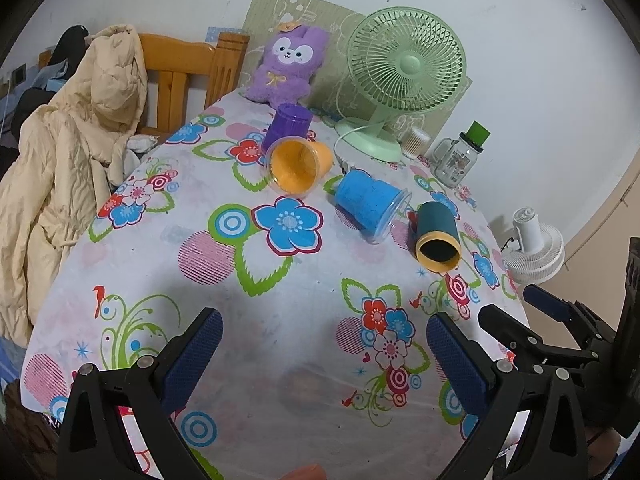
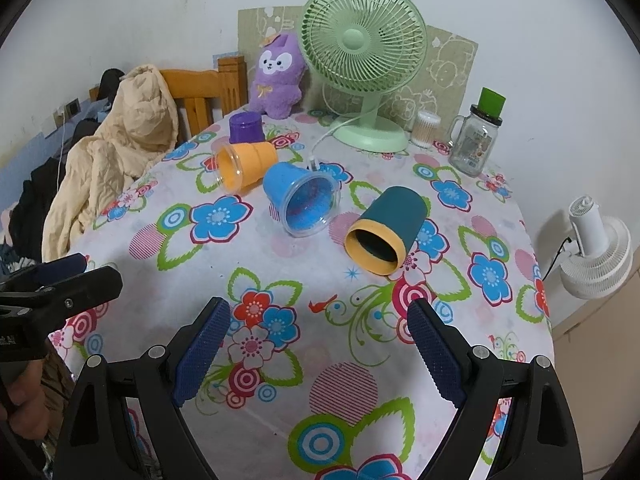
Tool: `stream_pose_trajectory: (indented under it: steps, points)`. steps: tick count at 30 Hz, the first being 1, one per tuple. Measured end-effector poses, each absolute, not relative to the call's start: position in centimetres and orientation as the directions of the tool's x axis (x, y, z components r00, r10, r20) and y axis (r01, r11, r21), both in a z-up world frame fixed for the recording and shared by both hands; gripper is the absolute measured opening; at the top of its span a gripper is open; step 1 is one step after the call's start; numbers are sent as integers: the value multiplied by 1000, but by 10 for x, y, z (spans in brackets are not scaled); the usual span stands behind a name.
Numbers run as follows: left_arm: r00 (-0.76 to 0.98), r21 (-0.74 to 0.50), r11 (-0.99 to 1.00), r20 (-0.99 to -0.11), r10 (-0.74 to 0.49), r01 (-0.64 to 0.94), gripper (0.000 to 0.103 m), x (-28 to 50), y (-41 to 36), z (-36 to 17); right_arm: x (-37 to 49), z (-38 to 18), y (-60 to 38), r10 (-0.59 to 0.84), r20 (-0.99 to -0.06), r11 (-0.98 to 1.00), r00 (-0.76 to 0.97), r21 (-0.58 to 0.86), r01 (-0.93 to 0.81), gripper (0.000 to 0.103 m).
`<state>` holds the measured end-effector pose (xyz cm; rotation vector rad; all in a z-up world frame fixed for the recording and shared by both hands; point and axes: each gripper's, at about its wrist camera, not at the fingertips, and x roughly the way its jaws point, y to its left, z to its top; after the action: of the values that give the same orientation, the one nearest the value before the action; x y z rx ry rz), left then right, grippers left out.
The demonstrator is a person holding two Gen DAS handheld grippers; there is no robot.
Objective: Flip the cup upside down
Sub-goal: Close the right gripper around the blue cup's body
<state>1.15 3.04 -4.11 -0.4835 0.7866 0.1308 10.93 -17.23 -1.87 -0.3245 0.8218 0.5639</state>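
4 cups: purple (image 2: 245, 127) upside down; orange (image 2: 245, 165), blue (image 2: 301, 199), teal (image 2: 386, 229) lying. L gripper (image 1: 324, 360) & R gripper (image 2: 320, 350) wide apart, holding nothing.

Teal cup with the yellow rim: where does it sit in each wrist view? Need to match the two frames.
Left wrist: teal cup lies on its side right of centre, mouth toward the camera, just right of the blue cup.
Right wrist: teal cup lies on its side right of centre, mid-height, again right of the blue cup.
Shared landmark: green fan at the table's far edge.
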Motion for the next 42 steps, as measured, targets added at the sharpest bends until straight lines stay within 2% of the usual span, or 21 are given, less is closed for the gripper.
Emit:
stream_pose_trajectory:
  steps: [20, 28, 33, 40, 41, 42]
  points:
    - [647, -391, 858, -756, -93, -333, 103, 73, 67, -55, 204, -30, -83, 344, -817, 648, 462, -149, -747, 92]
    - [609, -326, 862, -793, -26, -388, 103, 97, 82, -59, 253, -43, -44, 342, -877, 567, 338, -94, -818, 92]
    - [588, -298, 866, -809, -6, -401, 103, 106, 87, -62, 266, -57, -24, 291, -907, 511, 306, -123, -851, 92]
    - [556, -254, 875, -831, 20, -411, 103, 119, 90, -69, 284, -81, -5, 239, -951, 459, 196, -67, -886, 91]
    - [553, -247, 879, -833, 23, -409, 103, 120, 89, -69, 285, -85, -4, 232, -955, 456, 184, -60, -888, 90]
    - [550, -240, 882, -835, 26, -406, 103, 122, 89, -69, 288, -88, -2, 222, -960, 453, 170, -53, -890, 84]
